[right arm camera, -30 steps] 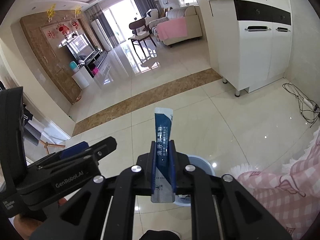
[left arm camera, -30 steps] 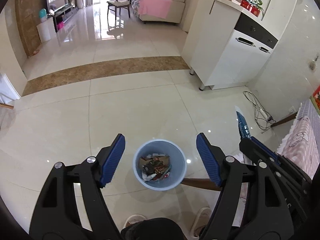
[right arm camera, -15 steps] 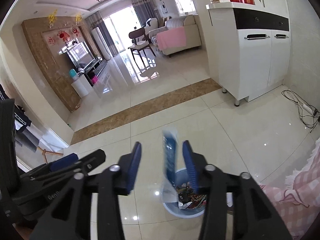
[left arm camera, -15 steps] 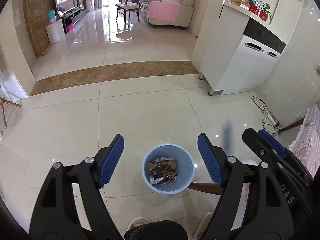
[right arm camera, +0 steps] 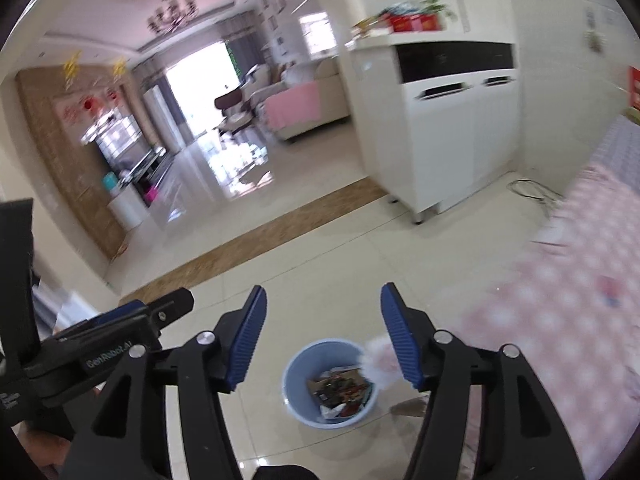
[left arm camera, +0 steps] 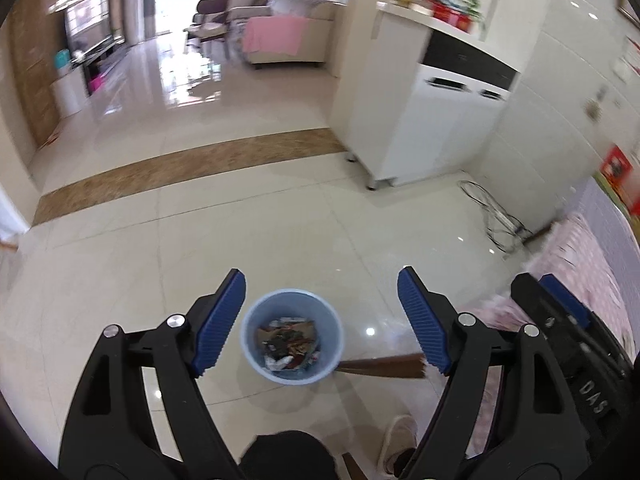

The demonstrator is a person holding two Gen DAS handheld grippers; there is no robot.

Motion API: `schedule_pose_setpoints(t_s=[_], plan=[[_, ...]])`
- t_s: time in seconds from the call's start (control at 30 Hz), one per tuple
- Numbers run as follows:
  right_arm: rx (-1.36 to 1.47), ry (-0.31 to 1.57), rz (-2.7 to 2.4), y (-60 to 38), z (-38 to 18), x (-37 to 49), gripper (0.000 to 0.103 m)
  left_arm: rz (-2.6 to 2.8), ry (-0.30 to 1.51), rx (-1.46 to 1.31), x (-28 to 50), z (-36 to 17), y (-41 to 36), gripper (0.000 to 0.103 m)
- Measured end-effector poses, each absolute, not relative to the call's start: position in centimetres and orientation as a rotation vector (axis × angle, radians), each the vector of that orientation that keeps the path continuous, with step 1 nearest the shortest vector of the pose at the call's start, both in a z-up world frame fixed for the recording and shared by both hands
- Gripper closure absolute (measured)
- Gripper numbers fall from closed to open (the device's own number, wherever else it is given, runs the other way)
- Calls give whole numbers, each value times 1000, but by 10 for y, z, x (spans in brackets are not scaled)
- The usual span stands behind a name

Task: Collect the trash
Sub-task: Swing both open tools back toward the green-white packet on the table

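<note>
Held above a glossy tiled floor [left arm camera: 280,208], 2 grippers with blue-padded jaws spread wide and nothing between them. Left gripper [left arm camera: 320,316] poised over a pale blue bin [left arm camera: 292,336], framed in the gap between its jaws; right gripper [right arm camera: 322,334] likewise apart, touching nothing, the same bin [right arm camera: 331,383] below it. Inside the bin, a heap of mixed trash [left arm camera: 289,345], wrappers and scraps, too small to sort. Beyond, near the floor's far right edge, a white cabinet [left arm camera: 432,120] with a dark upper panel; a tangle of cables [left arm camera: 494,220] on the tiles beside it. Pink checked cloth [right arm camera: 560,280] filling the right side of the right wrist view, its fringe overlapping the bin's rim; only an edge of it in the left view. Wooden bar [left arm camera: 380,368] touching the bin's right side, plain only in the left view.
</note>
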State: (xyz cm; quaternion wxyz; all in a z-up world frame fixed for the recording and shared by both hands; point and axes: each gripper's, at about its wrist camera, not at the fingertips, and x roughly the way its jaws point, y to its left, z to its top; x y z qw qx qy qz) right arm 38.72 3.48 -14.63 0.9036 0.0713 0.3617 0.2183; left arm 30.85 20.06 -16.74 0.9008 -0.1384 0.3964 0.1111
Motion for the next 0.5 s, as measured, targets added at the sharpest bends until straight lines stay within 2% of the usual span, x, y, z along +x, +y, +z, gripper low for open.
schedule_pose_setpoints(t_s=[0.33,0.5], plan=[[264,648,182,-124,-113,343,43,-111,807,-214,320,-134,58,26],[318,644,-11,-213,-116,319,42,-311,833,-172,331,-128,-32,26]])
